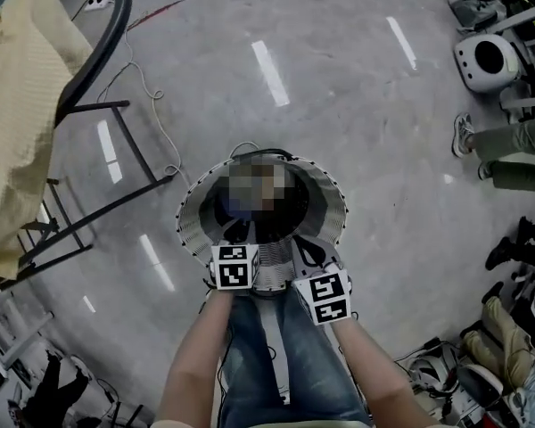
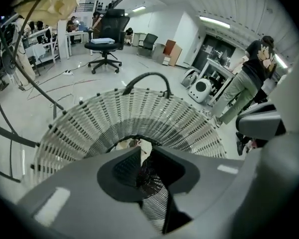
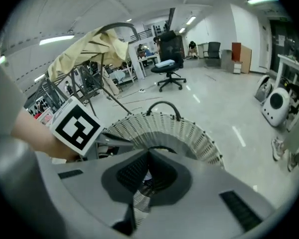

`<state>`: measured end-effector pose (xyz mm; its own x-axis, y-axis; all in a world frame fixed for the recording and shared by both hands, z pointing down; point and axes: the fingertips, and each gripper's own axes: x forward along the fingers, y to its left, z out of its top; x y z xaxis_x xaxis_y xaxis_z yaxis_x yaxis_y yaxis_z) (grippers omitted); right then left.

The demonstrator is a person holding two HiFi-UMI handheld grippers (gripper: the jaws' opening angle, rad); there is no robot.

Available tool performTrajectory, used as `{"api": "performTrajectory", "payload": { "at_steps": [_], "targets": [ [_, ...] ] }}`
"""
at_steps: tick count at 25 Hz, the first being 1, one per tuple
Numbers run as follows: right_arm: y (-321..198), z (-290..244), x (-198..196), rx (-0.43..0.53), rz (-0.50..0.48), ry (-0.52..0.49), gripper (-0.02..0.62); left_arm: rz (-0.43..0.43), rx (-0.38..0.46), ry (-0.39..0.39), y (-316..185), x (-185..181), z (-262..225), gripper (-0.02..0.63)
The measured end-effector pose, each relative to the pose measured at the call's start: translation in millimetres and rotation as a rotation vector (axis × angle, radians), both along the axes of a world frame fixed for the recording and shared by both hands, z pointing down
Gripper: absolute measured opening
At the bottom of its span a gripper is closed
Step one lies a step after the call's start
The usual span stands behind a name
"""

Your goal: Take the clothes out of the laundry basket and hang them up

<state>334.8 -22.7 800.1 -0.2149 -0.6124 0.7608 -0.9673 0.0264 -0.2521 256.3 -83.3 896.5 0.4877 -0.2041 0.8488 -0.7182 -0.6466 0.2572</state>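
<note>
The white slatted laundry basket [image 1: 335, 200] with a black handle stands on the grey floor in front of my legs. Its inside is dark, and a blurred patch covers part of it. My left gripper [image 1: 239, 244] reaches over the near rim; in the left gripper view [image 2: 141, 146] its jaws stand a narrow slit apart with nothing gripped, over the basket [image 2: 129, 113]. My right gripper [image 1: 314, 262] sits beside it over the same rim, jaws shut and empty [image 3: 148, 153]. A pale yellow cloth [image 1: 18, 87] hangs on the black drying rack [image 1: 89, 69] at the left.
A cable [image 1: 147, 105] runs across the floor between rack and basket. A person's legs [image 1: 517, 150] and a white round machine [image 1: 486, 61] are at the right, with shoes and clutter at the lower right. An office chair [image 2: 105, 41] stands far behind.
</note>
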Motion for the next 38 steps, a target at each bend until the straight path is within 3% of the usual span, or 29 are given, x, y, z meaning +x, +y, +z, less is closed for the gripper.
{"api": "performTrajectory", "payload": {
  "at_steps": [1, 2, 11, 15, 23, 25, 27, 29, 38],
  "targets": [
    [-2, 15, 1, -0.016, 0.010, -0.017, 0.002, -0.006, -0.009, -0.009, -2, 0, 19, 0.101],
    [-4, 31, 1, -0.030, 0.018, -0.031, 0.002, -0.011, -0.015, -0.017, -4, 1, 37, 0.119],
    [-29, 136, 17, -0.082, 0.070, -0.065, 0.002, -0.061, -0.061, -0.136, -41, -5, 185, 0.226],
    [-36, 175, 15, -0.095, 0.092, -0.105, 0.002, -0.086, -0.061, -0.177, -51, -17, 231, 0.236],
    [-38, 219, 4, -0.153, 0.114, -0.178, 0.002, 0.061, 0.035, -0.259, -66, -22, 292, 0.248],
    [-37, 223, 0, -0.146, 0.089, -0.163, 0.002, 0.083, 0.045, -0.270, -72, -21, 303, 0.240],
    [-37, 227, -3, -0.140, 0.071, -0.147, 0.002, 0.115, 0.068, -0.306, -76, -21, 310, 0.189],
    [-38, 229, -5, -0.136, 0.066, -0.146, 0.002, 0.116, 0.093, -0.335, -79, -23, 311, 0.019],
    [-36, 188, 7, -0.129, 0.083, -0.079, 0.002, 0.027, 0.084, -0.219, -51, 0, 244, 0.012]
  ]
}}
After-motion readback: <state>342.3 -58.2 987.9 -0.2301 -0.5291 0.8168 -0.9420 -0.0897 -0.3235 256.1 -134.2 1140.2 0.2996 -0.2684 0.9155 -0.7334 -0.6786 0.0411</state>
